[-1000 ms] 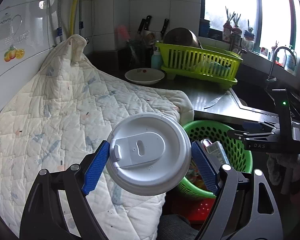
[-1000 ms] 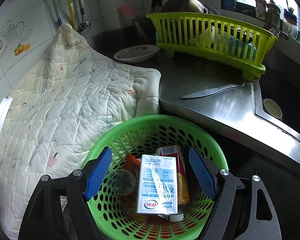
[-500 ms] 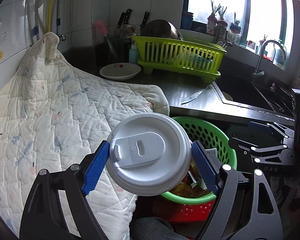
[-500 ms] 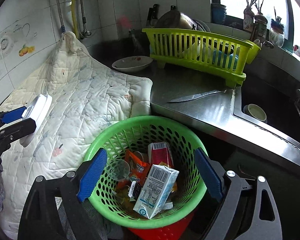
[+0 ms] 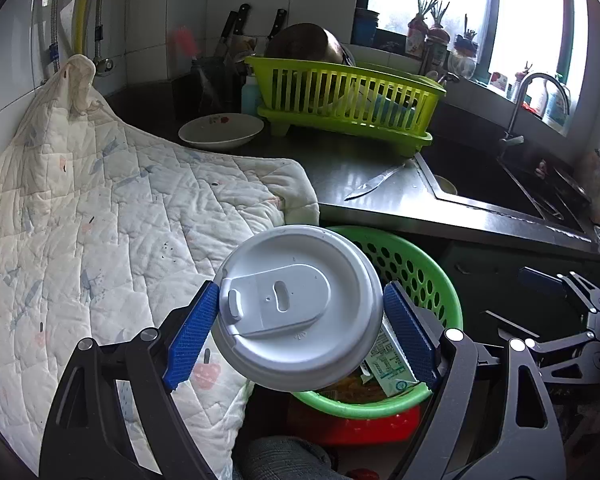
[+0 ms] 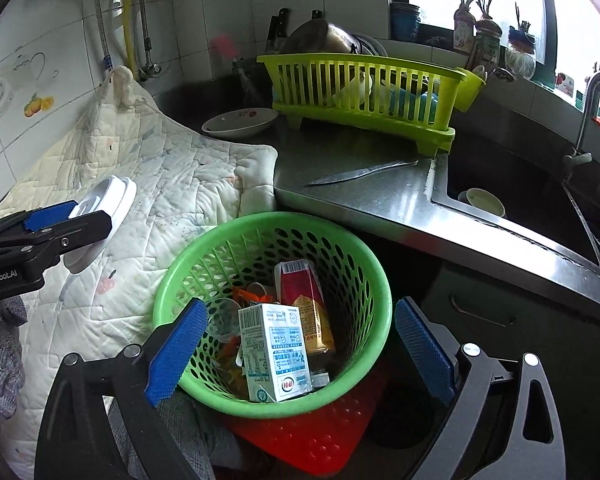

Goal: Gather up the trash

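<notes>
Held item: a white lidded disposable cup [image 5: 297, 306], lid toward the camera, clamped between the blue pads of the left hand-held gripper [image 5: 300, 322].
Item position: held in the air beside the near-left rim of the green perforated basket [image 6: 374, 280], over the edge of the quilted cloth [image 5: 111, 216]; not yet above the opening.
Right hand-held gripper [image 6: 297, 344]: spread wide, holding nothing, hovering over the basket.
Basket contents: white milk carton [image 6: 275, 350], red carton [image 6: 302, 304], orange wrappers, a clear plastic cup; space remains on top.
Basket support: rests on a red plastic item [image 6: 300, 438], below the steel surface [image 6: 380, 196].
Step in hand (judgement): carry the cup over the basket and release.
Procedure: move the cup rightward until its body is wholly inside the rim line, lower it close to the cartons, then open the jaws fully.
Caution: releasing early is likely to drop the cup on the rim or the cloth; any remaining liquid could spill.
Clearance: keep the right hand-held gripper out of the drop path.
Surroundings: knife [image 6: 360, 172], bowl [image 6: 239, 122], yellow-green dish rack [image 6: 364, 92].
</notes>
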{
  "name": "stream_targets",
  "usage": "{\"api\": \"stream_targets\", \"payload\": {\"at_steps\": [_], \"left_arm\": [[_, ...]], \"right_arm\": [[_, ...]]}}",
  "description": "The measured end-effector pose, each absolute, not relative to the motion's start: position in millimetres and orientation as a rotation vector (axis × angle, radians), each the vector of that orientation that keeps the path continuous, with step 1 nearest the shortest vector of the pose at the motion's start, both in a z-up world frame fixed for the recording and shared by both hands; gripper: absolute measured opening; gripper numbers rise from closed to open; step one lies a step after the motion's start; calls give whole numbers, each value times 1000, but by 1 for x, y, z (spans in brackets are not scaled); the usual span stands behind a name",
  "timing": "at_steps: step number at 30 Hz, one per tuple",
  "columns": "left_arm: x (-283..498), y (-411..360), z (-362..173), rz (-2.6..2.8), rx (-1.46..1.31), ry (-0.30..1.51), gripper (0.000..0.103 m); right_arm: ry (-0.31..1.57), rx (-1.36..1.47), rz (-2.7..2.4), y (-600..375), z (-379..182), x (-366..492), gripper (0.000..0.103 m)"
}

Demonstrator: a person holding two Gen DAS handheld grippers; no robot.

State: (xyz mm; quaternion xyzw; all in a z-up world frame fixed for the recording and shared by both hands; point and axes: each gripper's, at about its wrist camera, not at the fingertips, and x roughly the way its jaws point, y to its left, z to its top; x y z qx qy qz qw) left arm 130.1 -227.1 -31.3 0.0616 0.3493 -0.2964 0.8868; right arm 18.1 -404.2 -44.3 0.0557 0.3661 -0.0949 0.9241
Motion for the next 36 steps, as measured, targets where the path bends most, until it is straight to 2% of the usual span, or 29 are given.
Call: {"api": "stream_targets", "payload": {"at_steps": [13,14,16,21,36], "left_arm": [[137,-245,-42,-649,109,763,83],[138,-246,-44,-656,106,766,84],[138,-248,-47,-657,106,765,92],[138,-245,-52,-668,91,774,93],[116,-203,-21,-565,137,666,97]], "right_arm": [[746,174,-207,-415,-46,7,92],[747,174,-209,-415,-46,6,92],[749,180,-210,-415,-47,6,92],[755,196,-206,-415,-51,5,92],[741,206,-175,-402,-46,4,92]]}}
